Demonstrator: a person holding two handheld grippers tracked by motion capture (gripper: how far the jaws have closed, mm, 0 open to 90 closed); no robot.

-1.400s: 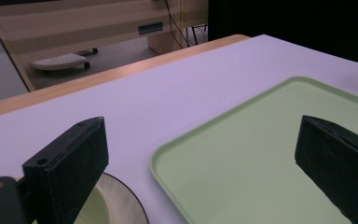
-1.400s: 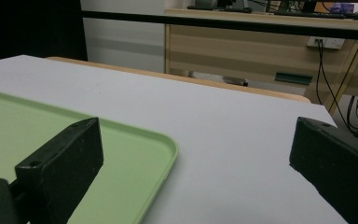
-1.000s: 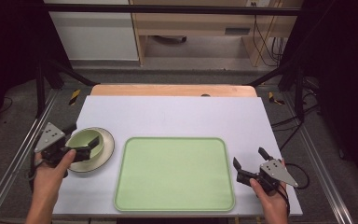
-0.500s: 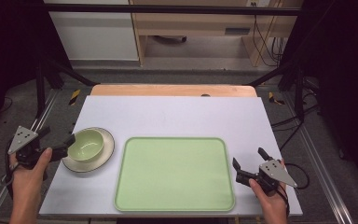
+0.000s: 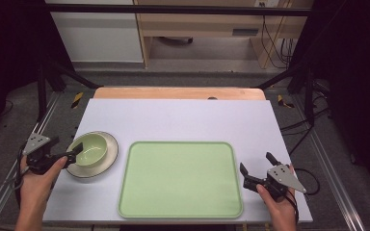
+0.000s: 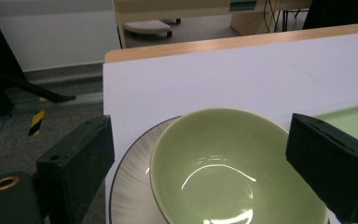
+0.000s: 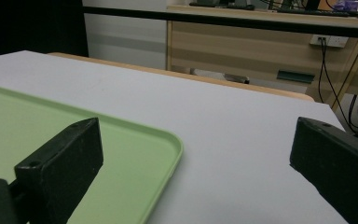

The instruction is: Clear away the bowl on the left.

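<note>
A pale green bowl [image 5: 91, 148] sits in a cream plate [image 5: 110, 155] with a dark rim, at the table's left edge. My left gripper [image 5: 73, 156] is just left of them, open, with its jaw tips at the bowl's near side. In the left gripper view the bowl [image 6: 233, 163] and plate [image 6: 130, 191] lie between the spread jaws of the left gripper [image 6: 198, 135], which hold nothing. A light green tray [image 5: 180, 178] lies empty in the middle front. My right gripper [image 5: 256, 163] rests open just right of the tray [image 7: 74, 126].
The white tabletop [image 5: 183, 115] has a wooden strip [image 5: 178, 93] along its far edge. Metal rails [image 5: 332, 163] and dark frame legs flank the table. A cable [image 5: 308, 175] trails from the right gripper. Open surface lies beyond the tray.
My left gripper pulled away left off the table's edge, then came back right to the bowl. The right gripper, bowl, plate and tray have not moved.
</note>
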